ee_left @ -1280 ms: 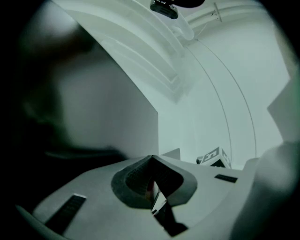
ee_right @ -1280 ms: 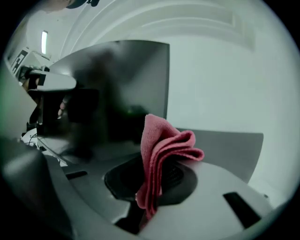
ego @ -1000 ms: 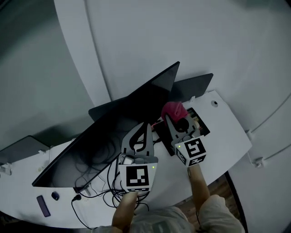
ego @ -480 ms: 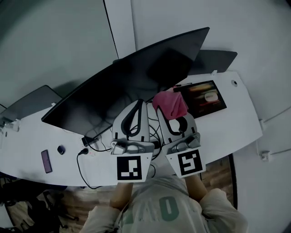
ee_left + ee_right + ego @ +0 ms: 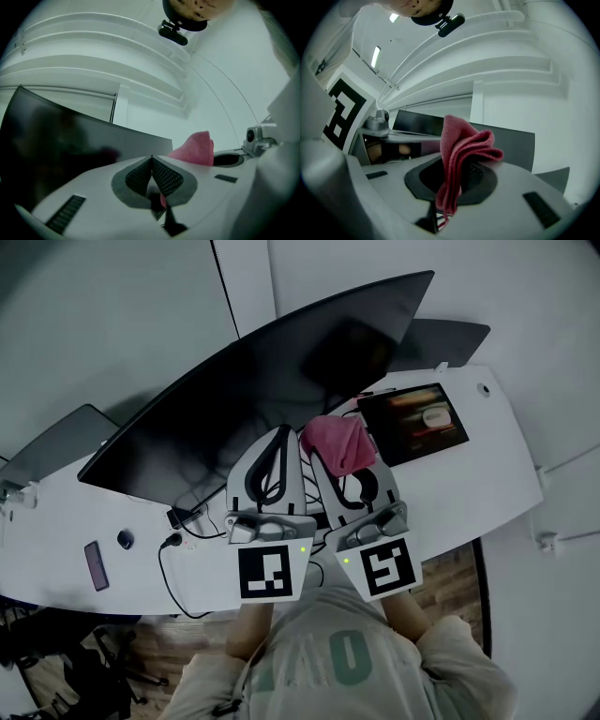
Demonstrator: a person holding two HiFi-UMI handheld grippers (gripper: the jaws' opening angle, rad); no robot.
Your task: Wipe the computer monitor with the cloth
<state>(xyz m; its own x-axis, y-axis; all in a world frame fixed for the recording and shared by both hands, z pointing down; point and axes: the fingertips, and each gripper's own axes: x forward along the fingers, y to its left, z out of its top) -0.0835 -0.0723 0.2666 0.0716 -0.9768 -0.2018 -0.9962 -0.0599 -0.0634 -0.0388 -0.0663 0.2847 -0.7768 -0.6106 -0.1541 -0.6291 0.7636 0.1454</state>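
A wide dark monitor [image 5: 253, 399] stands across the white desk [image 5: 478, 493], its screen off. My right gripper [image 5: 333, 457] is shut on a folded pink cloth [image 5: 337, 443] and holds it up in front of the screen's lower right part. The cloth [image 5: 457, 154] bunches out between the jaws in the right gripper view, with the monitor [image 5: 506, 140] behind it. My left gripper [image 5: 281, 442] hovers just left of the right one, shut with nothing in it. In the left gripper view the gripper [image 5: 151, 159] faces the monitor [image 5: 70, 140], with the cloth [image 5: 197, 149] at the right.
A black tablet [image 5: 412, 427] with a lit screen lies on the desk at the right. Tangled black cables [image 5: 197, 531] run below the monitor. A small dark device [image 5: 96, 565] and a round object [image 5: 126, 540] lie at the desk's left. Another dark monitor [image 5: 52, 451] stands at far left.
The head camera has pulled back and turned, so the whole monitor shows. Both grippers have risen side by side toward the screen, the right one still holding the pink cloth.
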